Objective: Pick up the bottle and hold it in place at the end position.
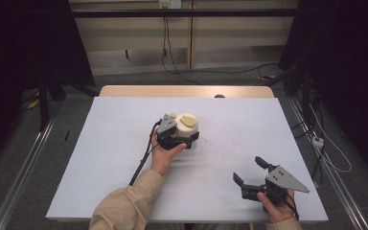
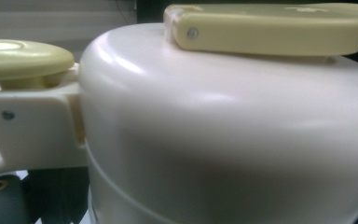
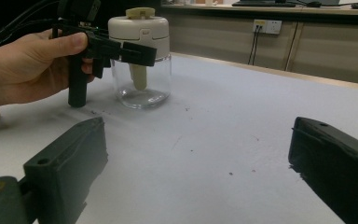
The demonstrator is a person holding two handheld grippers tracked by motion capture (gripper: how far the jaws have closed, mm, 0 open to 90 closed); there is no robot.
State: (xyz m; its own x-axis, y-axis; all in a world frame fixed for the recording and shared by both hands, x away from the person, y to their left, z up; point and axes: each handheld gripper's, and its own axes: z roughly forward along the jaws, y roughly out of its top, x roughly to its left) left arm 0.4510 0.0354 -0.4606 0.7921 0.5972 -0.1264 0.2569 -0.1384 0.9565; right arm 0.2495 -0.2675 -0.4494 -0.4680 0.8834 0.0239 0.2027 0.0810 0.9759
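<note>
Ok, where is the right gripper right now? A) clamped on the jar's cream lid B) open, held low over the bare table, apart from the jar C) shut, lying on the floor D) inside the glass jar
B: the right gripper has its jaws spread wide with nothing between them, well apart from the jar, which stands at the left gripper.

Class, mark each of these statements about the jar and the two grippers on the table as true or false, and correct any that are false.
1. The jar has a clear glass body and a cream lid. True.
2. The jar lies on its side. False: it stands upright on the table.
3. The right gripper has its jaws wide apart with nothing between them. True.
4. The right gripper touches the jar. False: it is well apart from it, near the table's front edge.
5. The left gripper is at the jar's lid. True.
</note>
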